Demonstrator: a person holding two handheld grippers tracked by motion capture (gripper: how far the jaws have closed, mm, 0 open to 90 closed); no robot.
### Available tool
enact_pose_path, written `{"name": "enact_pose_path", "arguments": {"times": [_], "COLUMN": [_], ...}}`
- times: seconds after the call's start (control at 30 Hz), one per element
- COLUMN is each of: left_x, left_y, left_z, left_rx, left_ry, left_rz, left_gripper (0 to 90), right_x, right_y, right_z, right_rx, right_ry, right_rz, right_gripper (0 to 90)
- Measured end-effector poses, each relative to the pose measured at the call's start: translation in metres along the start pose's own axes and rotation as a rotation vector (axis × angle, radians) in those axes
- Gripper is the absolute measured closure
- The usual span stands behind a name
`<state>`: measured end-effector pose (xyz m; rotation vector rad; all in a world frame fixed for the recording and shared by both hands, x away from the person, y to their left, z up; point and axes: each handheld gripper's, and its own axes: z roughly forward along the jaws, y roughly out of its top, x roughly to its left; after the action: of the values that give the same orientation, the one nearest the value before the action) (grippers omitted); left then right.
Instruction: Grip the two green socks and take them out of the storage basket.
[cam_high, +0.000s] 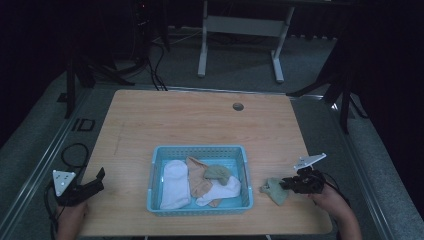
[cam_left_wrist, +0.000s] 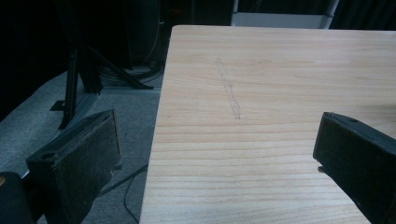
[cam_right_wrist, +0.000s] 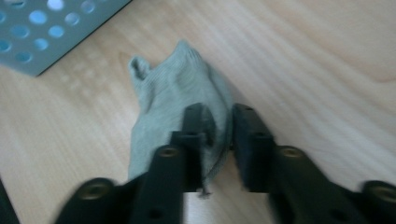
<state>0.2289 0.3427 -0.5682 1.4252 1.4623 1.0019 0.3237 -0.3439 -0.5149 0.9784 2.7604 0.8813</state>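
Pinched close on a fold of the grey-green sock, the jaws of my right gripper hold the fabric low over the wooden table, a thin strip of cloth caught between the two black pads; whether the sock is lifted or resting on the wood I cannot tell. From above, that sock lies just beside the right wall of the blue basket, outside it, with my right gripper at its near edge. My left gripper sits well apart at the near left corner of the table, jaws spread wide and holding nothing, one pad hanging past the table edge over the grey floor and the other pad above bare wood. Farther in, the basket carries a white sock along its left side, a tan sock in the middle, a second white sock toward the near right, and another grey-green sock on top. Beyond the basket the tabletop runs bare to a small round grommet near the far edge.

My judgement: the step in hand is handling the single sock beside the basket, most likely pairing it with its match inside. The next move calls for keeping the pinch firm while carrying the sock over the basket wall without snagging the rim.
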Motion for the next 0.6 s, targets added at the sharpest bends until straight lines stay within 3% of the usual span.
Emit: {"name": "enact_pose_path", "arguments": {"times": [0.13, 0.3, 0.6], "left_x": [0.000, 0.000, 0.000], "left_y": [0.000, 0.000, 0.000], "left_z": [0.000, 0.000, 0.000], "left_rx": [0.000, 0.002, 0.000], "left_ry": [-0.001, 0.001, -0.004], "left_rz": [0.000, 0.003, 0.006], "left_gripper": [0.3, 0.3, 0.3], "right_x": [0.001, 0.011, 0.034], "right_y": [0.010, 0.029, 0.065], "right_z": [-0.013, -0.030, -0.041], "right_rx": [-0.028, -0.049, -0.061], "right_ry": [-0.043, -0.062, -0.032], "right_rz": [-0.004, -0.058, -0.135], "right_gripper": [65.2, 63.8, 63.4]}}
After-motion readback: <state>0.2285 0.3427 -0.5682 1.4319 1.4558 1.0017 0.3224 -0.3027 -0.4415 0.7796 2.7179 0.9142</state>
